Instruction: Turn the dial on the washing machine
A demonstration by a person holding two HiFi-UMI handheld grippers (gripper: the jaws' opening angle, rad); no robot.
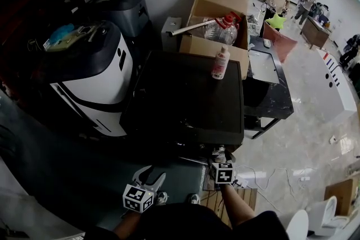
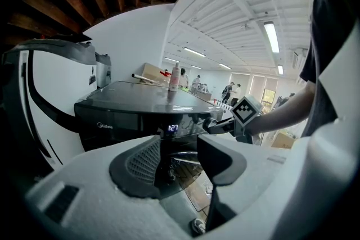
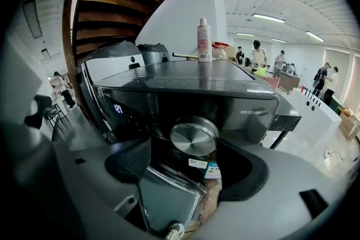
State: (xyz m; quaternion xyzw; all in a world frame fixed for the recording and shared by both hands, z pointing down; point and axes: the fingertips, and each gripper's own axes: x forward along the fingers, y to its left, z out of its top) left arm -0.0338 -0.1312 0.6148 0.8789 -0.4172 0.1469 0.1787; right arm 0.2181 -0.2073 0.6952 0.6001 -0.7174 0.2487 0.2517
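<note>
The black washing machine (image 1: 185,98) stands in front of me, and its round metal dial (image 3: 194,137) sits on the front panel's right end. My right gripper (image 3: 188,168) is open right at the dial, one jaw on each side, with gaps showing. From the head view the right gripper (image 1: 219,153) points up at the machine's front edge. My left gripper (image 1: 153,176) hangs open and holds nothing, lower and to the left, away from the panel. In the left gripper view the open left gripper (image 2: 180,163) faces the lit display (image 2: 172,128), with the right gripper (image 2: 220,125) at the dial (image 2: 209,121).
A pink-capped bottle (image 1: 220,63) stands on the machine's top near the back. Behind it is an open cardboard box (image 1: 216,14) with plastic bottles. A white and black appliance (image 1: 95,76) stands close on the left, a dark table (image 1: 270,81) on the right. People stand far back.
</note>
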